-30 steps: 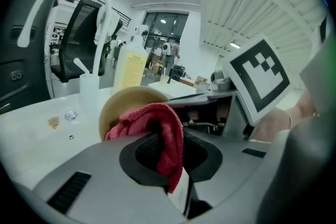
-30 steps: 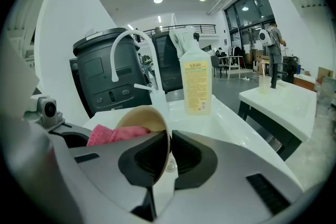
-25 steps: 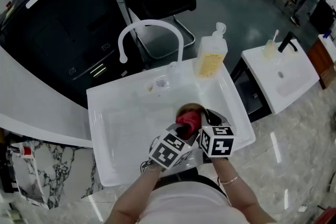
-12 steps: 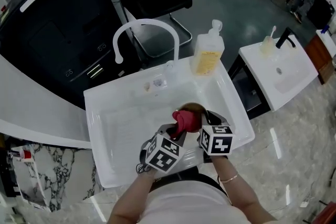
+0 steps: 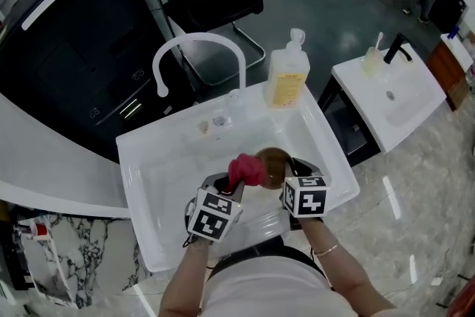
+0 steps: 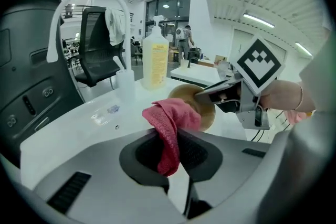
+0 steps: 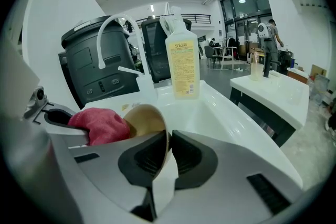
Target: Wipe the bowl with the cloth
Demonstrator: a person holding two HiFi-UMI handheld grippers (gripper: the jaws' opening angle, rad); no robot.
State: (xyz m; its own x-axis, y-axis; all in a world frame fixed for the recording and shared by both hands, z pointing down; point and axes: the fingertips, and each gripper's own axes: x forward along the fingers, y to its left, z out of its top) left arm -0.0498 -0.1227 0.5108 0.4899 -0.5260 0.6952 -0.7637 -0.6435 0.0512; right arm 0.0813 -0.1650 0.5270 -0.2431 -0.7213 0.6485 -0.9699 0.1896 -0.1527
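Observation:
A brown bowl [image 5: 273, 158] hangs tilted over the white sink [image 5: 167, 182]. My right gripper [image 5: 286, 176] is shut on the bowl's rim, which shows as a thin edge between the jaws in the right gripper view [image 7: 169, 147]; the bowl [image 7: 146, 122] opens to the left there. My left gripper [image 5: 231, 188] is shut on a red cloth [image 5: 245, 170], which sits at the bowl's left side. In the left gripper view the cloth [image 6: 170, 123] bunches up out of my left gripper [image 6: 169, 140], against the bowl [image 6: 206, 107]. The cloth [image 7: 100, 126] lies by the bowl's mouth.
A white arched faucet [image 5: 197, 48] and a yellow soap bottle [image 5: 286, 78] stand at the sink's far rim, with a small clear bottle [image 5: 236, 102] between them. A second small basin [image 5: 393, 93] is at the right. A black machine [image 5: 67, 33] and a chair stand behind.
My left gripper has moved left and a little toward me, drawing the red cloth from over the bowl to its left side. More of the bowl now shows. The right gripper has barely moved.

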